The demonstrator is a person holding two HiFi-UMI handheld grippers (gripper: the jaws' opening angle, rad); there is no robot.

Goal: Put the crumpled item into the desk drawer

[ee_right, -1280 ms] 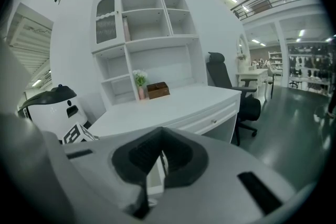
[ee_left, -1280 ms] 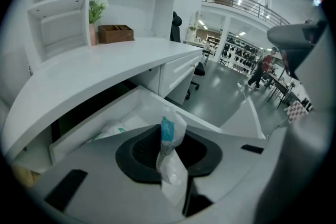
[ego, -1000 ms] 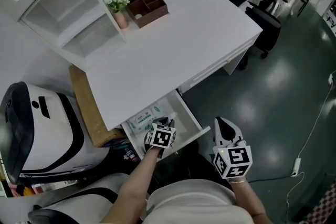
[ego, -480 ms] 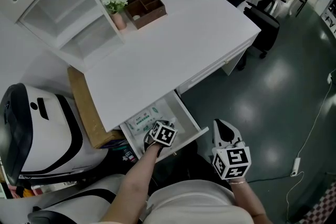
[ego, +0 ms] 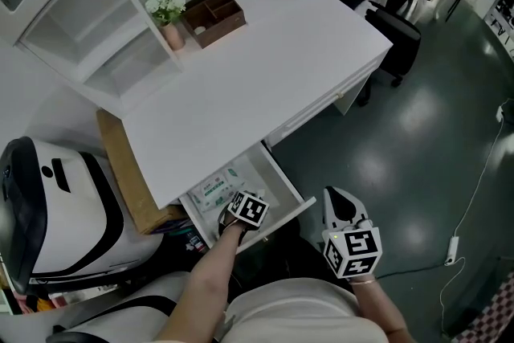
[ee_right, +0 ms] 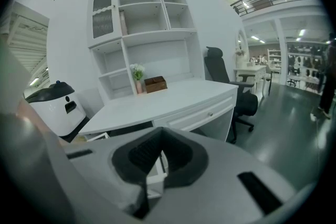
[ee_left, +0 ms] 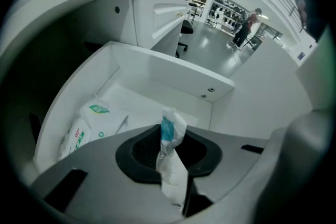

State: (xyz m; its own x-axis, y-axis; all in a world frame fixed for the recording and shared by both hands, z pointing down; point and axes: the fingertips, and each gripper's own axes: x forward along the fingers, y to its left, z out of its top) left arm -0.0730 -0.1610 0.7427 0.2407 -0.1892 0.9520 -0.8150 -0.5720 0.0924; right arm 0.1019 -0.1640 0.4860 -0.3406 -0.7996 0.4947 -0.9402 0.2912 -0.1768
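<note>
Crumpled glossy wrapper pinched by left gripper above white drawer — right gripper shut.

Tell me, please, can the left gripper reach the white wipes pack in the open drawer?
Probably yes: the left gripper hovers over the drawer, the pack lies uncovered, but its jaws hold a crumpled wrapper.

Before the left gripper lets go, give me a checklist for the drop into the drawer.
1. Drawer pulled open: ok.
2. Crumpled item clamped in the left gripper: ok.
3. Left gripper over the drawer's inside: ok.
4. Bare drawer floor beside the wipes pack: ok.
5. Right gripper shut, empty and off to the side of the drawer: ok.
6. Item's height above the drawer floor: cannot tell.
</note>
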